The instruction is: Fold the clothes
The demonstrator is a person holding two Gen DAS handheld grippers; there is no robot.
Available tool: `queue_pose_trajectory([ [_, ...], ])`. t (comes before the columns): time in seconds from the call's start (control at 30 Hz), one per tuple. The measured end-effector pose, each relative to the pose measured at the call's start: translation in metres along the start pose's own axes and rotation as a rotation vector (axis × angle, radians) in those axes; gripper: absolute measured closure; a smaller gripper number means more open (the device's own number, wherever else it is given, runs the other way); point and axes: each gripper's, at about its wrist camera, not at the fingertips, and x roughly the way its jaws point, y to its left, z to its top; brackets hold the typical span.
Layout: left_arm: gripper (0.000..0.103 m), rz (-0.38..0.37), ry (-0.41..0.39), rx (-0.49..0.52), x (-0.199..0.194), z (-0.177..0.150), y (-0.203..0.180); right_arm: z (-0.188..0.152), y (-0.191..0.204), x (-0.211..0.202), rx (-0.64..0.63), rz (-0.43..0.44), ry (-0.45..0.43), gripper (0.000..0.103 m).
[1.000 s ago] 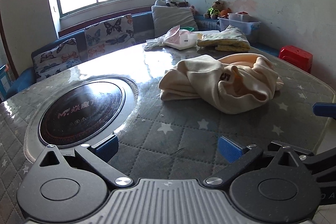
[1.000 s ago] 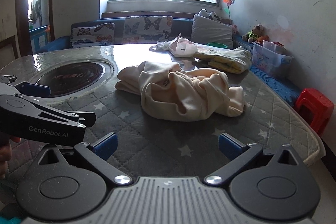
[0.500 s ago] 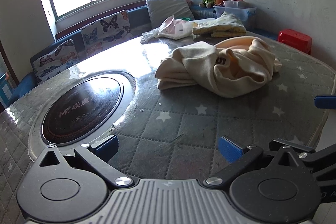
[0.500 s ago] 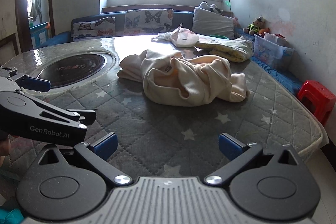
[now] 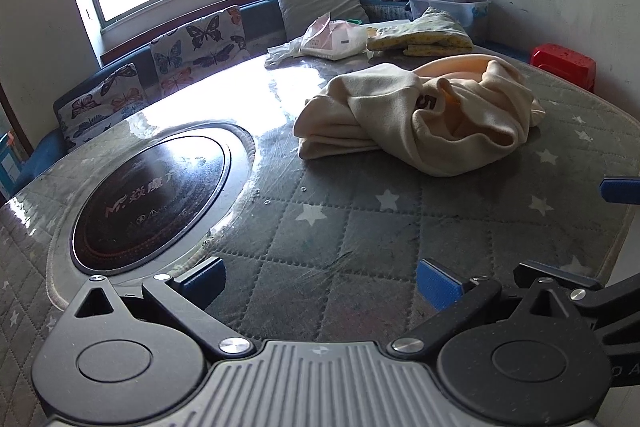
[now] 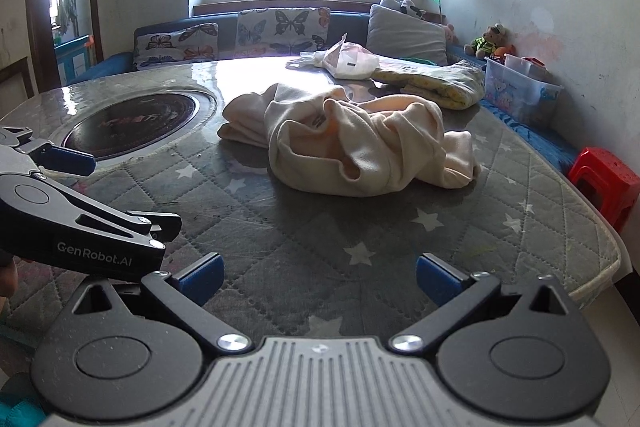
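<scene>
A crumpled cream garment point(image 5: 424, 115) with a dark number patch lies in a heap on the round quilted table point(image 5: 320, 227); it also shows in the right wrist view point(image 6: 352, 147). My left gripper point(image 5: 320, 285) is open and empty, low over the table's near part, well short of the garment. My right gripper point(image 6: 318, 279) is open and empty, also short of the garment. The left gripper's body shows at the left of the right wrist view point(image 6: 80, 223).
A round black cooktop point(image 5: 152, 199) is set into the table on the left. A folded yellow cloth point(image 5: 424, 35) and a white plastic bag point(image 5: 336, 39) lie at the far side. A red stool point(image 6: 604, 183) stands off the right edge. A cushioned bench point(image 6: 256, 31) runs under the window.
Both grippers have risen and tilted slightly, so the garment sits a little lower in both views. Nothing on the table has moved.
</scene>
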Motion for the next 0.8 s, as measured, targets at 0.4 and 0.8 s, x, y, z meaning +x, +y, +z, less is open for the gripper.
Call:
queue_pose_trajectory([
  [0.4,0.0,-0.004,0.027,0.008,0.016,0.012,0.003,0.01,-0.004,0.016,0.011,0.005,0.015,0.0],
  [0.8,0.0,-0.02,0.054,0.02,0.031,0.028,0.001,0.018,-0.012,0.03,0.033,-0.009,0.038,0.0],
])
